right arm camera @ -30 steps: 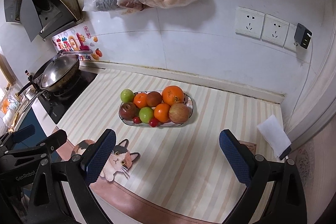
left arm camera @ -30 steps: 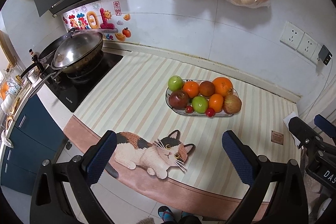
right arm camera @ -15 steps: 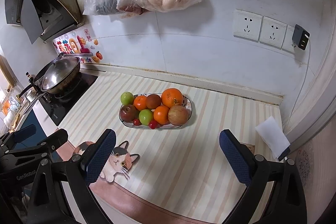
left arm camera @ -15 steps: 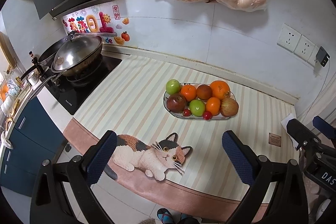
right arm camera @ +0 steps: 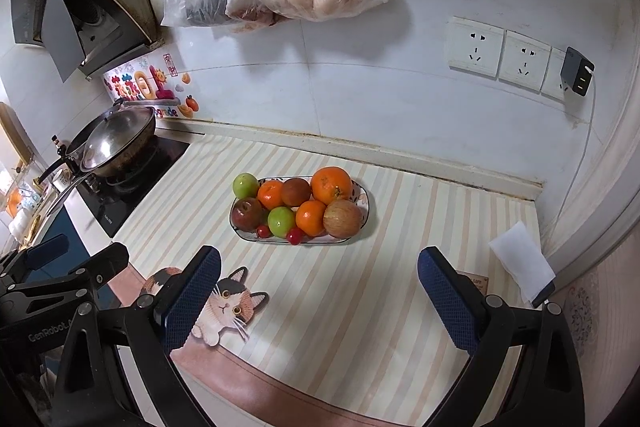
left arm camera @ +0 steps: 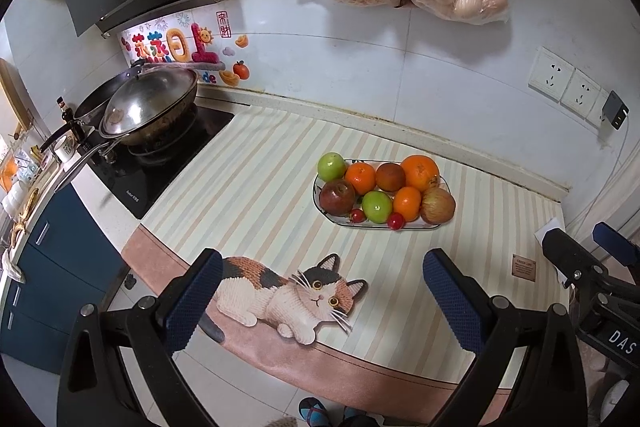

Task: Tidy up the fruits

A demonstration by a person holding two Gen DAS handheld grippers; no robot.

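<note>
Both grippers, left gripper [left arm camera: 322, 301] and right gripper [right arm camera: 318, 297], gape wide and empty, near side of the oval fruit plate [right arm camera: 367, 201], long axis running left-right.

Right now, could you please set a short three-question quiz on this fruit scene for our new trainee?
1. True or false: the left tool is shut on a fruit.
2. How many green apples lie on the fruit plate?
3. Multiple choice: where does the largest orange sit on the plate? A, at the back, toward the wall; B, at the front edge, beside the small red fruits; C, off the plate, on the striped mat.

Key:
1. False; both it and the right tool are open and hold nothing.
2. Two: one at the back left, one in the front row.
3. A.
</note>
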